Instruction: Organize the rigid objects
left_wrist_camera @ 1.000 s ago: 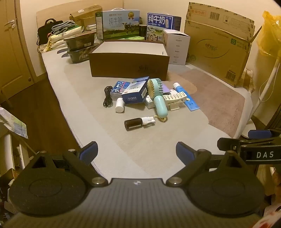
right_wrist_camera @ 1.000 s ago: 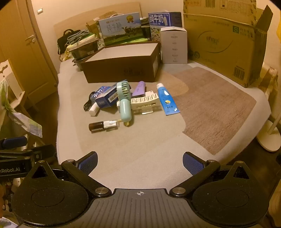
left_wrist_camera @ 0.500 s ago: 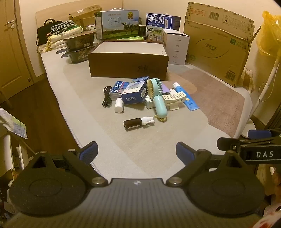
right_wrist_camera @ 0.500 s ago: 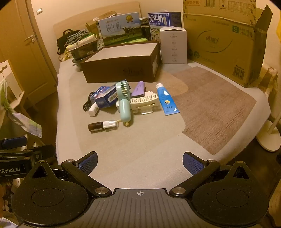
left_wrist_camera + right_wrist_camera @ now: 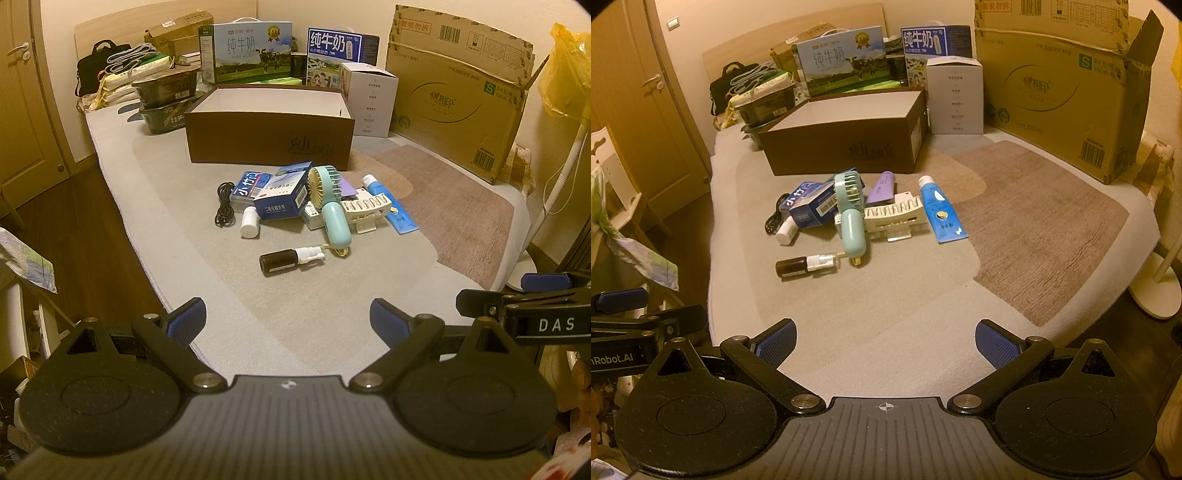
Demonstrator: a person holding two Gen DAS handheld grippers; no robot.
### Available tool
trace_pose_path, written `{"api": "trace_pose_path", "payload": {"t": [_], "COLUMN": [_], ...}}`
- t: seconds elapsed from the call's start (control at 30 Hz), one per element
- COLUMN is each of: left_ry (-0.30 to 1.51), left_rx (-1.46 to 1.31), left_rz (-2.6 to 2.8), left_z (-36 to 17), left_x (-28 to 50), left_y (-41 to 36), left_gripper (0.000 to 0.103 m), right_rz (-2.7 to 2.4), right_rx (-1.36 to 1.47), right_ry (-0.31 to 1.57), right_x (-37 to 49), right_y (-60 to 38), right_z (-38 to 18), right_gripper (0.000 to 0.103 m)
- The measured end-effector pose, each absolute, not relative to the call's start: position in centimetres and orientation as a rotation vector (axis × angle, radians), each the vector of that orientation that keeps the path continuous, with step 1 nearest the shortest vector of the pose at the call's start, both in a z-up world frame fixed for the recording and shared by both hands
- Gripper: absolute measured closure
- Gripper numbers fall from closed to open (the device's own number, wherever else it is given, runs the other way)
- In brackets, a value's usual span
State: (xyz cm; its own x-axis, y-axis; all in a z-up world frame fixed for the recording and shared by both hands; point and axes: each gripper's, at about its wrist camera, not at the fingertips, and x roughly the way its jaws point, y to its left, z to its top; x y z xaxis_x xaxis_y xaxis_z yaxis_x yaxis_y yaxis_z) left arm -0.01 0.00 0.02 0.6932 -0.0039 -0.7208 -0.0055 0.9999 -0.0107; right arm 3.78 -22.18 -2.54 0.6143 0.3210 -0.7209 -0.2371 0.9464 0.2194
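Ahead of both sets of jaws, well beyond their tips, a cluster of small things lies on the bed (image 5: 177, 206), which wears a grey and brown cover. Both the left gripper (image 5: 287, 319) and the right gripper (image 5: 885, 339) hover over the near edge of the bed with jaws wide apart and nothing between them. Nearest the left jaws lies a brown spray bottle (image 5: 291, 256) on its side, white nozzle to the right. Just beyond it a mint handheld fan (image 5: 330, 205) lies with its handle toward the jaws and its head leaning on a dark blue box (image 5: 282, 201). Left of the box are a small white bottle (image 5: 249, 222) and a coiled black cable (image 5: 224, 204). Right of the fan sits a cream slotted rack (image 5: 894, 214), with a blue tube (image 5: 942, 210) just beside it and a purple case (image 5: 881, 187) behind. Farther out, past the whole cluster, stands an open brown box (image 5: 269, 138), its white inside showing nothing in it. Behind and to the right of that stands a large cardboard carton (image 5: 458, 96).
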Motion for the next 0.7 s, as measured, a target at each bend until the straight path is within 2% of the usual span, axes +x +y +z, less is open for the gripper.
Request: {"api": "trace_pose_path", "payload": {"t": [0.7], "left_ry": [0.804], "left_rx": [-0.013], "left_rz": [0.001], "left_z": [0.02], "left_x": [-0.03], "left_y": [0.01], "left_gripper": [0.008], "right_rz": [0.325], "right_rx": [0.107], "right_ry": [0.853], "right_x": [3.94], "right_y": [-22.24], "right_z": [-2.71], "right_gripper": [0.0]}}
